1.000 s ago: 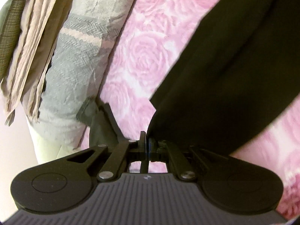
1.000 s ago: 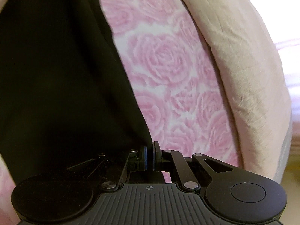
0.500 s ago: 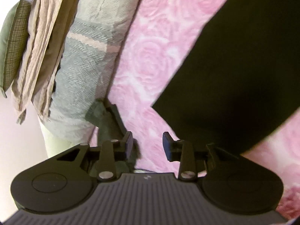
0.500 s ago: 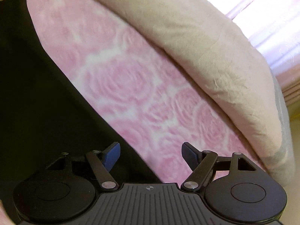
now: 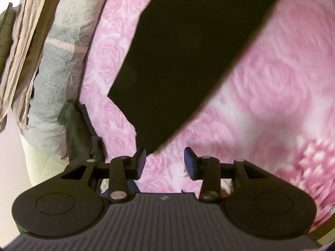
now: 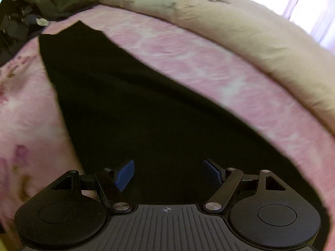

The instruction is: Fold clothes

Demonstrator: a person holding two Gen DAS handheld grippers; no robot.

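Note:
A black garment (image 5: 188, 52) lies flat on the pink rose-patterned bedspread (image 5: 272, 83). In the left wrist view its near corner ends just beyond my left gripper (image 5: 164, 156), whose jaws are opening with only bedspread between them. The right wrist view shows the same black garment (image 6: 146, 115) stretching away as a long flat panel across the bedspread (image 6: 209, 62). My right gripper (image 6: 168, 167) hovers over its near part, open wide, its blue pads (image 6: 125, 172) clear of the cloth.
A grey striped cloth (image 5: 58, 62) and folded beige fabric (image 5: 23, 41) sit at the bed's left side, with a small dark grey-green piece (image 5: 75, 133) near my left fingers. A beige pillow (image 6: 261, 41) borders the far edge. Dark clothes (image 6: 25, 10) are heaped at the far left.
Both grippers let go of the black garment and opened. It now lies flat on the bed. The left gripper pulled back off its corner; the right swung round to look along the garment.

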